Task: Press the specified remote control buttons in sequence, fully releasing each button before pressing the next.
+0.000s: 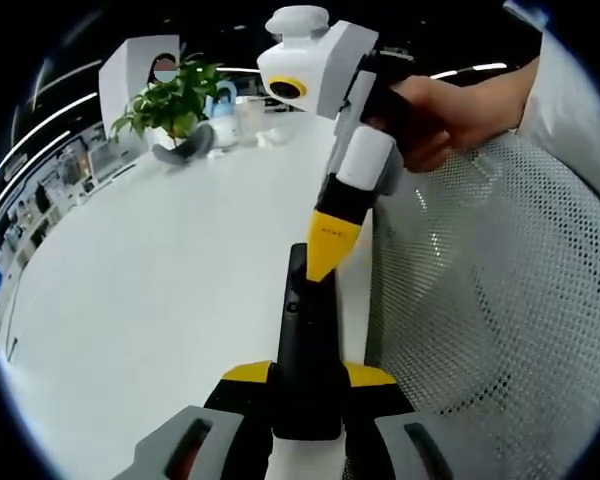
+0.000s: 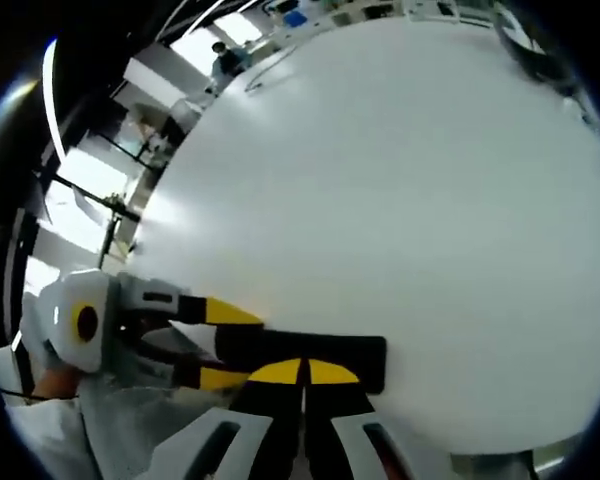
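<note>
Remote (image 1: 306, 370) between tongs (image 1: 308, 385), buttons indistinct

A broad white table (image 1: 160, 270) is seen under bright light. At its far end a leafy green plant (image 1: 170, 95) is set in a white pot, with a grey object (image 1: 185, 140) laid just beside it and a pale blue item (image 1: 223, 100) placed close behind. A white mesh chair back (image 1: 500, 300) is seen beside the table edge. Shelving (image 1: 40, 190) is visible in the background.
</note>
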